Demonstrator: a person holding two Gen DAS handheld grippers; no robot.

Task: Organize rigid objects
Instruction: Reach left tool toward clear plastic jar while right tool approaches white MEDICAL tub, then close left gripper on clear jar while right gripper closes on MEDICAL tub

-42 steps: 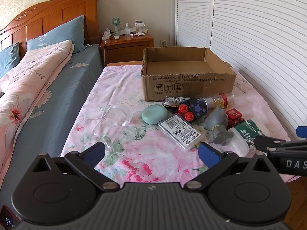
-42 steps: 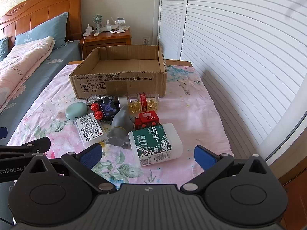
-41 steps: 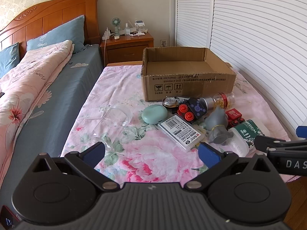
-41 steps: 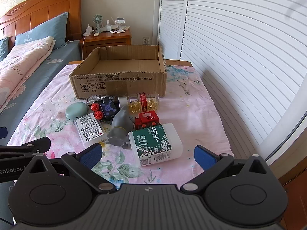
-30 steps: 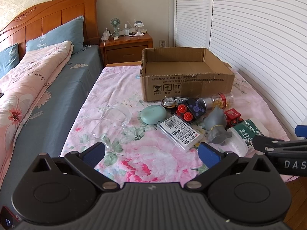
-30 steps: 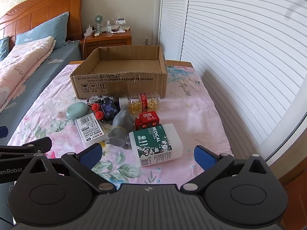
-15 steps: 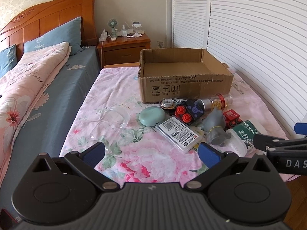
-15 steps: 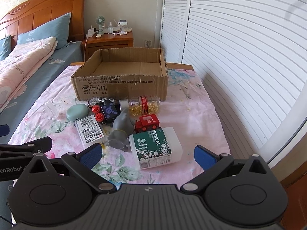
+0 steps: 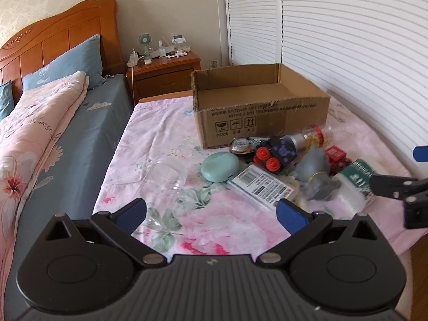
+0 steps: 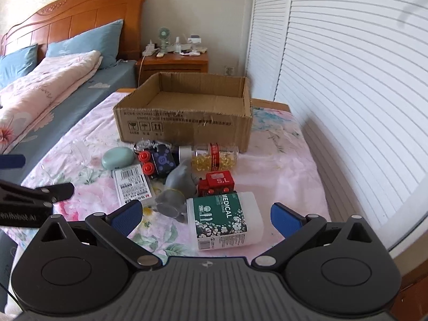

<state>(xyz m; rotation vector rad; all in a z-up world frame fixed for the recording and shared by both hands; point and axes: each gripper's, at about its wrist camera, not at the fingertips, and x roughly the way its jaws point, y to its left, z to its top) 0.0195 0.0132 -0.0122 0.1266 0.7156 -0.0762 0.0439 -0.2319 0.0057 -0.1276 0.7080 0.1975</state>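
left gripper (image 9: 211, 215) spread wide, nothing held | right gripper (image 10: 206, 218) likewise | risk: clear glass (image 9: 167, 172) easily missed or tipped; capsule bottle (image 10: 214, 157) may be rolled off on contact

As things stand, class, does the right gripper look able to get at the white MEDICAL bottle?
Probably yes. The right gripper is open, and the MEDICAL bottle lies on its side straight ahead between the fingers, with nothing in front of it.
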